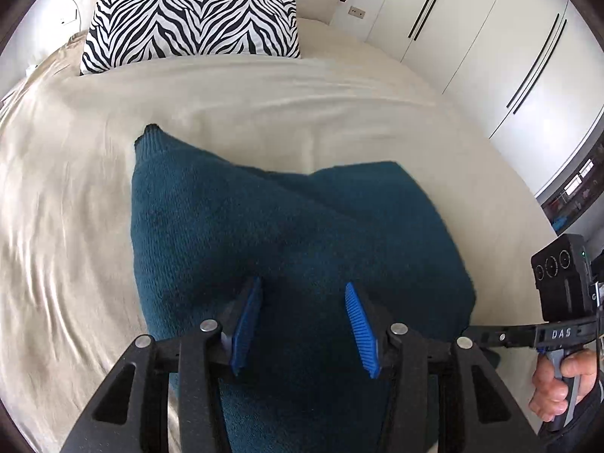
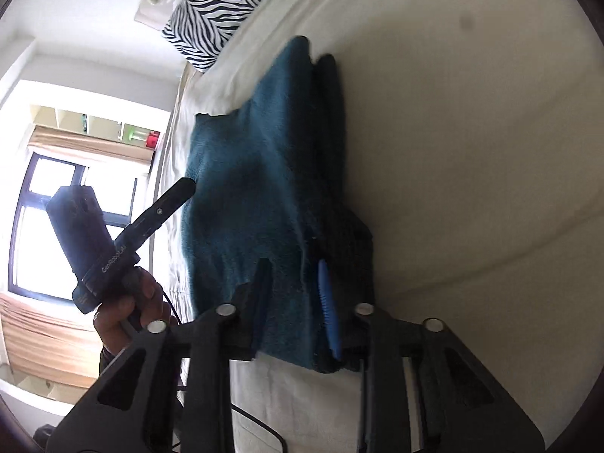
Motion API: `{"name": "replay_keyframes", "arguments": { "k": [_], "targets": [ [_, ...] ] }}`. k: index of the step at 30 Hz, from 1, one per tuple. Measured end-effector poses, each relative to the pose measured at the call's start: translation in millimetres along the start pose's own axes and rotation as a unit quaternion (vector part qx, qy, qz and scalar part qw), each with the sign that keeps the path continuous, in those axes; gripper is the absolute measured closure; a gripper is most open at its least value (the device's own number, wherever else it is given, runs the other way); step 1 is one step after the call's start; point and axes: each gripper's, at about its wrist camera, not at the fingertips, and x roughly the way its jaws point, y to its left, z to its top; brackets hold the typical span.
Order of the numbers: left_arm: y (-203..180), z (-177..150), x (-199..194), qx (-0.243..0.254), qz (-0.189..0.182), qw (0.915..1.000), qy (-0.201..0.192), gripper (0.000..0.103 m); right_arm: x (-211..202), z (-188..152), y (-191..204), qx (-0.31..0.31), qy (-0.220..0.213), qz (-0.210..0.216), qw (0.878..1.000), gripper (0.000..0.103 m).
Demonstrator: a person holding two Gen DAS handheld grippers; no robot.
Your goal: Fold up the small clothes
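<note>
A teal knitted sweater (image 1: 287, 234) lies partly folded on the beige bed sheet (image 1: 75, 196); a ribbed cuff sticks up at its far left. My left gripper (image 1: 304, 290) hovers over the sweater's near part, jaws open, blue pads apart, nothing between them. In the right wrist view the sweater (image 2: 245, 188) hangs in folded layers. My right gripper (image 2: 294, 268) has its jaws around the sweater's near edge; the cloth fills the gap, and the left finger is buried in it. The left gripper's body (image 2: 90, 234) shows at the left in a hand.
A zebra-striped pillow (image 1: 192, 22) lies at the head of the bed, with white bedding behind it. White wardrobe doors (image 1: 490, 37) stand to the right. A window (image 2: 56, 207) and shelves are at the left in the right wrist view.
</note>
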Motion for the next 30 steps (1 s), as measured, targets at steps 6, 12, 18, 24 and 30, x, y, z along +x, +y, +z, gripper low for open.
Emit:
{"name": "replay_keyframes", "arguments": {
  "k": [6, 12, 18, 24, 30],
  "targets": [
    [8, -18, -3, 0.016, -0.017, 0.9993, -0.03, 0.053, -3, -14, -23, 0.022, -0.018, 0.045, 0.999, 0.103],
    [9, 3, -34, 0.003, 0.01, 0.9984, -0.056, 0.055, -33, -4, 21, -0.014, -0.047, -0.002, 0.999, 0.098],
    [19, 37, 2, -0.01, 0.035, 0.9992, -0.018, 0.055, -33, 66, 66, -0.057, -0.079, 0.036, 0.995, 0.053],
    [30, 31, 39, -0.016, 0.037, 0.9991, 0.011, 0.051, 51, 123, 68, -0.043, -0.033, -0.052, 0.997, 0.052],
    [35, 33, 39, -0.025, 0.022, 0.9993, 0.013, 0.05, 48, 130, 50, -0.034, -0.051, -0.031, 0.998, 0.071]
  ]
}}
